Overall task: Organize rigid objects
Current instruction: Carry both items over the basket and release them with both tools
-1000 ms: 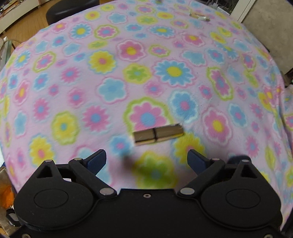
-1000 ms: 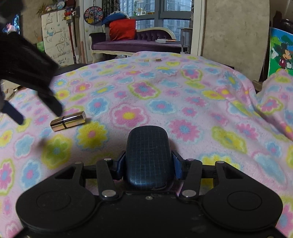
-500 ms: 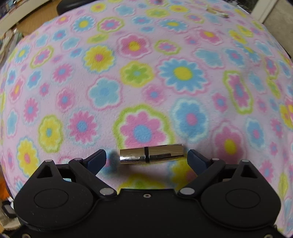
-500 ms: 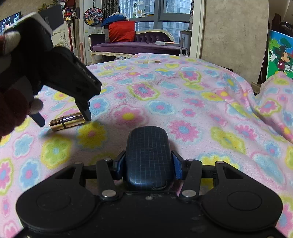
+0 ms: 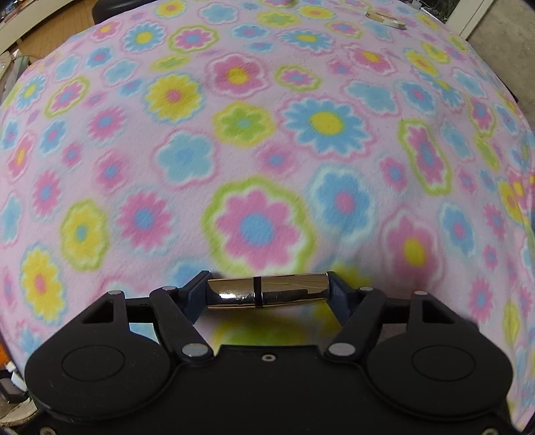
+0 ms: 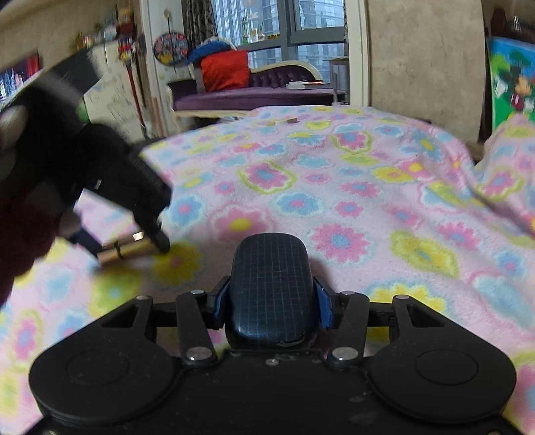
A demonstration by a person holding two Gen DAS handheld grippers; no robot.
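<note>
A shiny gold lipstick tube [image 5: 267, 290] lies crosswise between the fingers of my left gripper [image 5: 267, 292], which is shut on its two ends just above the flowered blanket [image 5: 260, 140]. In the right wrist view the same tube [image 6: 125, 249] shows under the left gripper [image 6: 122, 246] at the left. My right gripper [image 6: 272, 294] is shut on a dark blue grid-patterned case [image 6: 271, 284], held above the blanket [image 6: 367, 200].
Small flat objects [image 5: 384, 18] lie at the blanket's far edge; they also show in the right wrist view [image 6: 282, 121]. Beyond are a purple sofa [image 6: 254, 93] with a red cushion, a wall and a cartoon poster [image 6: 511, 83]. The blanket rises in a fold at the right.
My left gripper came down over the lipstick tube and closed its fingers on the tube's ends. The right gripper kept hold of the blue case and shifted slightly.
</note>
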